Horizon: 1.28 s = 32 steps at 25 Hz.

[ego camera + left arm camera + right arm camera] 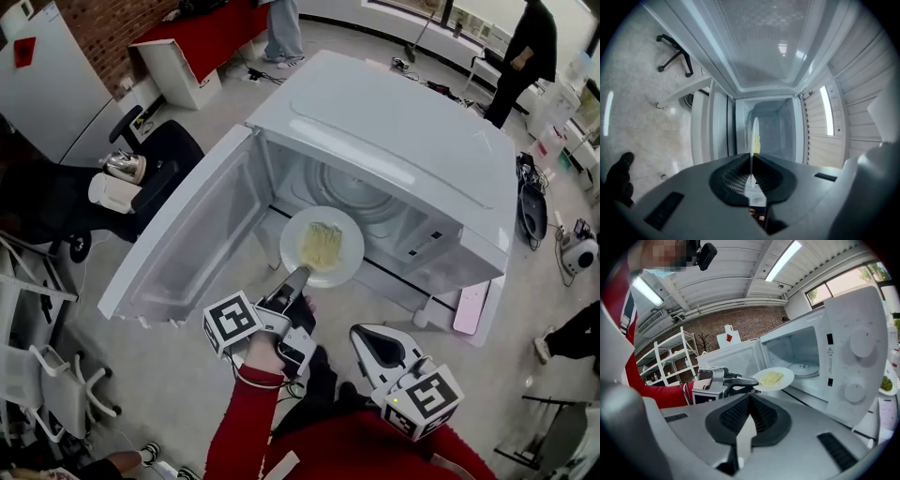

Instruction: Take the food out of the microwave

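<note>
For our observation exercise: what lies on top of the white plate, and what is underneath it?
Pale yellow food lies on the plate, whose near rim the left gripper clamps. From above, the plate covers part of the microwave doorway.

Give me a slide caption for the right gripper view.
Left gripper holds the plate of yellow food at the mouth of the open microwave; right gripper empty, jaws shut.

brick wall (pixel 754 320), pale floor (pixel 633 98), white shelving (pixel 663 363)
</note>
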Each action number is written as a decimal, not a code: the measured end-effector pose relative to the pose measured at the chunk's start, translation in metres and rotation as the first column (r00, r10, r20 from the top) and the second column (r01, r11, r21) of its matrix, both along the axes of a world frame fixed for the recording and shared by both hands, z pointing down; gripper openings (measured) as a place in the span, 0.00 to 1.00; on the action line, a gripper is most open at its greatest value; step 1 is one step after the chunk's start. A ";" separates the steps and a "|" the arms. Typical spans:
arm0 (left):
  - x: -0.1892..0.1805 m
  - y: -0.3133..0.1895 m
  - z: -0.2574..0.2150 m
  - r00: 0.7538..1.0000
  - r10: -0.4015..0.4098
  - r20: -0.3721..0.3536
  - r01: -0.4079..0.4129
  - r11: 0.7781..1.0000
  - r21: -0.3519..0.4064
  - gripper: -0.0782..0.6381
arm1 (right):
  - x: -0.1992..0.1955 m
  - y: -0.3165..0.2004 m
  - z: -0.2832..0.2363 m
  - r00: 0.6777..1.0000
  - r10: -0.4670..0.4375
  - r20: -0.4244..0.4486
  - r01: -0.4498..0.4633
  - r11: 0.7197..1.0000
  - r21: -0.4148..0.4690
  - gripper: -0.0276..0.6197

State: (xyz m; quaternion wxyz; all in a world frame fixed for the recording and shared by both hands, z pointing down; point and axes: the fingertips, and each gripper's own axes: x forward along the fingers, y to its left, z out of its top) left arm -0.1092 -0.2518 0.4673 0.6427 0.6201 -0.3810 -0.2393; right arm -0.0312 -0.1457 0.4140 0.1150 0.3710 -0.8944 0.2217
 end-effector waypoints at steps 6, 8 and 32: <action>-0.012 0.021 -0.009 0.997 -0.074 -0.014 0.074 0.997 0.003 0.14 | 0.005 0.009 -0.004 0.999 -0.042 0.011 0.042 0.999 0.001 0.06; -0.019 0.024 -0.014 0.995 -0.101 -0.015 0.101 0.995 -0.004 0.14 | 0.003 0.007 -0.009 0.998 -0.066 0.008 0.066 0.998 -0.005 0.06; -0.023 0.178 -0.028 0.937 -0.344 -0.065 0.346 0.938 0.016 0.14 | 0.042 0.107 -0.011 0.976 -0.218 0.003 0.218 0.975 0.052 0.06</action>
